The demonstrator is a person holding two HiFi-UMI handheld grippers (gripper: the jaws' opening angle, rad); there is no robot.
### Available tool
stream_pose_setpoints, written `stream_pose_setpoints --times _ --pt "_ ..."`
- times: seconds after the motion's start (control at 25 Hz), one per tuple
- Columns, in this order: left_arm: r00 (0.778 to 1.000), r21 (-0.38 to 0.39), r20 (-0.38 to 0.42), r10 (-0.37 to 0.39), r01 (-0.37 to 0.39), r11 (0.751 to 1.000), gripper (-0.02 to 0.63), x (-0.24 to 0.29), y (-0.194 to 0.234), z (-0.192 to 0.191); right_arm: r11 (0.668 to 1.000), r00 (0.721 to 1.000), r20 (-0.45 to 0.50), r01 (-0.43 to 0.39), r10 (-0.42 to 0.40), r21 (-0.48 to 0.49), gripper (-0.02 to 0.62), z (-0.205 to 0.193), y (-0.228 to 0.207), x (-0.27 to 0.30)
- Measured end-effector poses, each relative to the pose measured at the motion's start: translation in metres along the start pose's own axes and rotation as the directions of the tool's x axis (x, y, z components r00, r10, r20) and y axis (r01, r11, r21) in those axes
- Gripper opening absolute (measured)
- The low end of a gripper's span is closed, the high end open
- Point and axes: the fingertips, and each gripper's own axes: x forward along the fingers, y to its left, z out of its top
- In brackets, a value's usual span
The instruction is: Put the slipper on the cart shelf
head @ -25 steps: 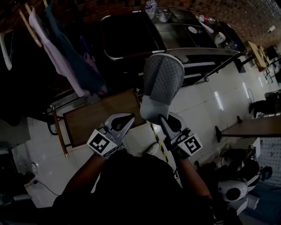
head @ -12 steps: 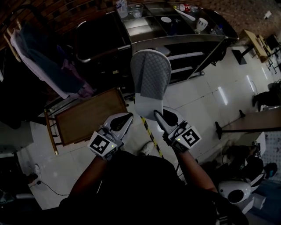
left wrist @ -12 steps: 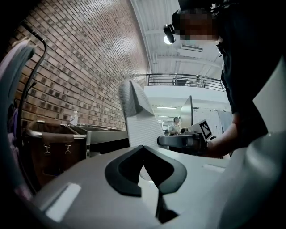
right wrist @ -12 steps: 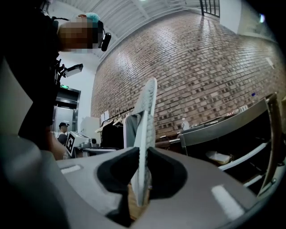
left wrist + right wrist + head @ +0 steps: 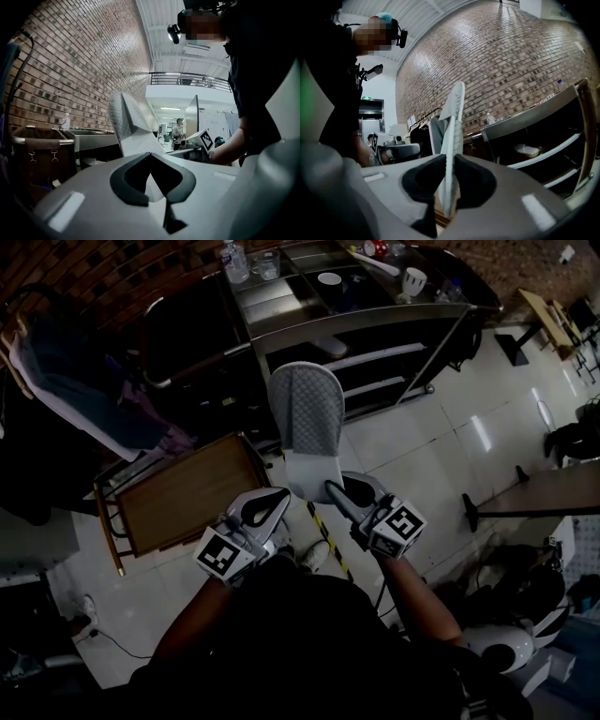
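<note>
the wooden tray is sitting low to the left of the cart, well short of it. just right of the tray, the left gripper is hanging in front of the cart with its claw clenched on nothing, tips meeting, close beside the slipper's heel but not touching it. the grey quilted slipper is pointing toe-first at the cart, near its front but not yet over any shelf. the right gripper is grasping it by the heel, pads pinching the thin sole edge-on, so the slipper is standing on its side.

judging by this, the carry-in is the step in hand. it is probably going best with the right claw staying clenched, the wrist rolling until the sole is lying flat, and the toe entering under the cart's top rail onto a shelf, releasing only once the sole is resting there. the empty left gripper is best keeping clear of the cart.
</note>
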Motion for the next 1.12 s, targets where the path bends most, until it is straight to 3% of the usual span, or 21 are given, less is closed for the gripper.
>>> stream_pose_setpoints --times 0.48,0.76,1.12 --pt "1.000 -0.012 0.006 -0.019 0.019 1.000 0.002 0.010 0.072 -0.016 0.994 0.994 -0.108 0.012 0.000 0.110 0.061 -0.038 -0.036 0.045" --pt "0.998 -0.038 0.032 -0.053 0.054 0.998 0.002 0.015 0.111 -0.020 0.960 0.978 -0.208 0.055 0.003 0.276 0.061 -0.080 -0.067 0.069" --pt "0.997 -0.093 0.036 -0.062 0.065 0.994 0.002 0.020 0.146 -0.035 0.922 0.954 -0.300 0.113 0.004 0.371 0.061 -0.128 -0.103 0.088"
